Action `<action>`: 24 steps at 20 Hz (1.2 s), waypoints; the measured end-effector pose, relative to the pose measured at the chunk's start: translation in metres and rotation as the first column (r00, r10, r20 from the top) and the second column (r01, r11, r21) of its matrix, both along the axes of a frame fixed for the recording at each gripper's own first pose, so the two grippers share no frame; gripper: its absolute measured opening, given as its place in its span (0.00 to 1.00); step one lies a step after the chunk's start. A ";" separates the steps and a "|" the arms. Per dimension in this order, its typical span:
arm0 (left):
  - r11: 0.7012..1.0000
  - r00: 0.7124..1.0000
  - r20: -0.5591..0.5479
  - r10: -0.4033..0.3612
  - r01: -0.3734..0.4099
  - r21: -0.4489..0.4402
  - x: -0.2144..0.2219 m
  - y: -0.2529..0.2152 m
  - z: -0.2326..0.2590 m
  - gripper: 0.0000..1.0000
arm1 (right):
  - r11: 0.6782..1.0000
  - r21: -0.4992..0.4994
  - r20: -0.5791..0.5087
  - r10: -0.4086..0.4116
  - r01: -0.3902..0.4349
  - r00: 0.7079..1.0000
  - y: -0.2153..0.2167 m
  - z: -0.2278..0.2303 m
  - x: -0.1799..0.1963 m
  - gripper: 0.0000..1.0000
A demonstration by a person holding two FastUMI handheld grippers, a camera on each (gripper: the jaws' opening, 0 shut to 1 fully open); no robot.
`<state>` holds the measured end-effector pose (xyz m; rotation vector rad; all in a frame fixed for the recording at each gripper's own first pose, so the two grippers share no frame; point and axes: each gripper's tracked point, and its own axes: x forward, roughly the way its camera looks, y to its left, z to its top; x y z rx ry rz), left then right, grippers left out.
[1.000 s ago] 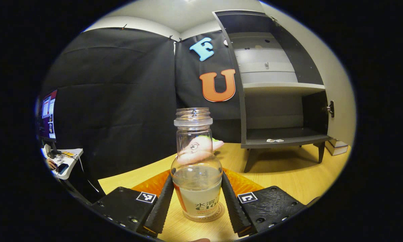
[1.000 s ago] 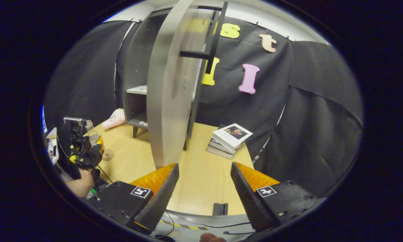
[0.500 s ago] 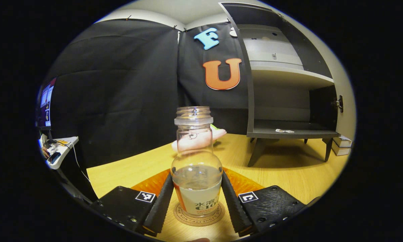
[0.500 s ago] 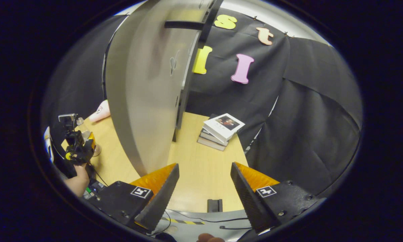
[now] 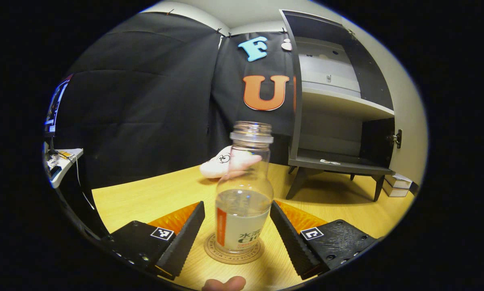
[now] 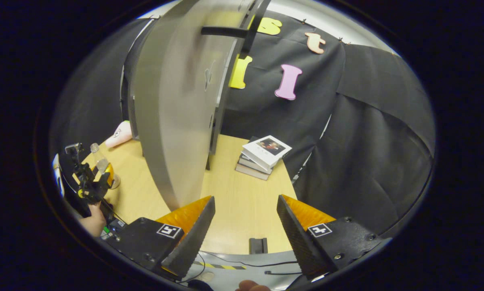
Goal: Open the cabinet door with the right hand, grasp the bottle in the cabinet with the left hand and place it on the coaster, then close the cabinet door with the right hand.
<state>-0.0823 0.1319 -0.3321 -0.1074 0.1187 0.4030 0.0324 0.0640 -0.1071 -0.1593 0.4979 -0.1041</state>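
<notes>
Your left gripper [image 5: 237, 230] is spreading its fingers clear of the uncapped clear plastic bottle [image 5: 244, 194], part-filled with clear liquid, standing on the round cork coaster [image 5: 234, 251], while your right gripper [image 6: 245, 226] is gaping empty.

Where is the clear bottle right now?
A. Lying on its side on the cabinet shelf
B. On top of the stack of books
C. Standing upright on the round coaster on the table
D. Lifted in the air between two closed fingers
C. In the left gripper view the bottle stands upright on the coaster, with the left gripper open and its fingers apart from the glass on both sides.
</notes>
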 end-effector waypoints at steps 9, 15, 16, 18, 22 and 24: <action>0.960 0.949 0.167 -0.267 0.247 0.130 -0.024 -0.022 0.090 0.95 | 0.997 -0.004 0.046 0.072 -0.072 0.996 0.013 0.007 -0.011 0.99; 0.986 0.987 -0.062 -0.147 0.142 -0.083 0.002 0.011 0.003 0.96 | 0.989 -0.091 0.010 0.115 -0.113 0.993 0.018 -0.003 -0.014 0.99; 0.986 0.987 -0.079 -0.140 0.132 -0.101 0.005 0.008 -0.001 0.96 | 0.989 -0.098 0.004 0.111 -0.110 0.994 0.018 -0.003 -0.015 1.00; 0.984 0.982 -0.118 -0.149 0.136 -0.113 0.009 0.005 -0.007 0.96 | 0.994 -0.073 -0.003 0.084 -0.084 0.996 0.017 -0.007 -0.019 0.95; 0.973 0.959 -0.174 -0.226 0.215 -0.078 0.021 -0.021 -0.008 0.95 | 0.999 -0.009 0.006 0.043 -0.043 0.999 0.021 -0.008 -0.018 0.99; 0.966 0.949 -0.182 -0.257 0.245 -0.084 0.010 -0.036 -0.001 0.96 | 0.999 -0.029 0.024 0.032 -0.032 0.999 0.019 -0.007 -0.018 0.99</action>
